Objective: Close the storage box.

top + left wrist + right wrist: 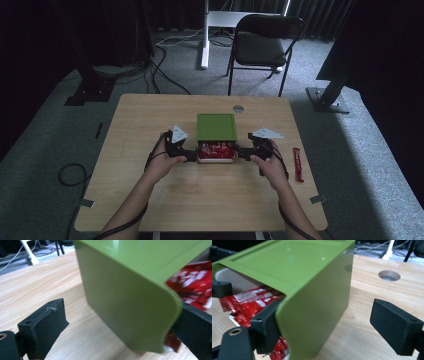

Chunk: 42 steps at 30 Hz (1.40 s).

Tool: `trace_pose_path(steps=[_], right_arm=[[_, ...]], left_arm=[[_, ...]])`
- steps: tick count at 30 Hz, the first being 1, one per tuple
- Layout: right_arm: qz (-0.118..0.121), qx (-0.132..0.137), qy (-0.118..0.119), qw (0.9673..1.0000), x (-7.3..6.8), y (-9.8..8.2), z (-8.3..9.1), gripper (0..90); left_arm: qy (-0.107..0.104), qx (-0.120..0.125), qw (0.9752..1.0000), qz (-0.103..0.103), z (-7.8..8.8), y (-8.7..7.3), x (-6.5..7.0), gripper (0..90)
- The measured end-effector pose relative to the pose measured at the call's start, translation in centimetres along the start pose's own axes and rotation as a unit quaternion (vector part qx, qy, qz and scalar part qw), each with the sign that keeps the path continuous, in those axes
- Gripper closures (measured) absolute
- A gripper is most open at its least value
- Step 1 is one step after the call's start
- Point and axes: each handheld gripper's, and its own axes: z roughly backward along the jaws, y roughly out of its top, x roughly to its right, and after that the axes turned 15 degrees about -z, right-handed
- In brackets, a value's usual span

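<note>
Setting: a person sat at a wooden table [150,200] in a dim room, a folding chair [262,45] beyond it.
Box: a white box [216,159] packed with red packets [216,149] lay at the table's middle, its green lid [216,126] slid back so only the near end showed.
Left gripper [192,156]: jaws stood apart astride the lid's near left corner, one outside the green wall [125,305], the other inside over the packets; not clamped.
Right gripper [241,154]: jaws likewise apart astride the right corner [312,315], gripping nothing.
Stray item: one red stick [298,164] lay on the table, to the right of the right gripper.
Step in hand: seemingly working the lid along the box, both corners addressed together.
Next move: likely called for both grippers to close evenly on the lid's walls, then move it level without snagging packets.
</note>
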Motion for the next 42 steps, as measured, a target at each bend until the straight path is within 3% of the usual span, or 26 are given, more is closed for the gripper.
trace_pose_path(steps=[2,9,18,27,30,42], right_arm=[[-0.007,0.007,0.010,0.9999,-0.2,0.1,0.2,13.1],[0.000,0.011,0.014,0.9998,-0.7,0.2,0.8,13.0],[0.008,0.013,0.003,0.9999,-0.2,0.1,1.6,13.2],[0.001,0.013,0.002,0.9999,0.3,-0.3,2.4,13.3],[-0.004,0.016,0.003,0.9999,0.4,-0.5,2.7,13.3],[-0.002,0.013,-0.008,0.9999,1.2,-1.6,4.5,13.3]], left_arm=[[-0.004,0.007,1.0000,-0.004,0.3,0.1,0.1,3.5],[-0.005,0.016,0.9998,0.011,1.1,-0.3,0.0,3.5],[-0.006,0.008,0.9997,0.022,1.7,-0.6,-0.3,3.5],[-0.011,0.001,0.9996,0.026,2.4,-1.1,-0.3,3.5],[-0.016,0.000,0.9992,0.035,2.7,-1.3,-0.3,3.5],[0.006,-0.014,0.9989,0.044,3.4,-3.4,-0.5,3.6]])
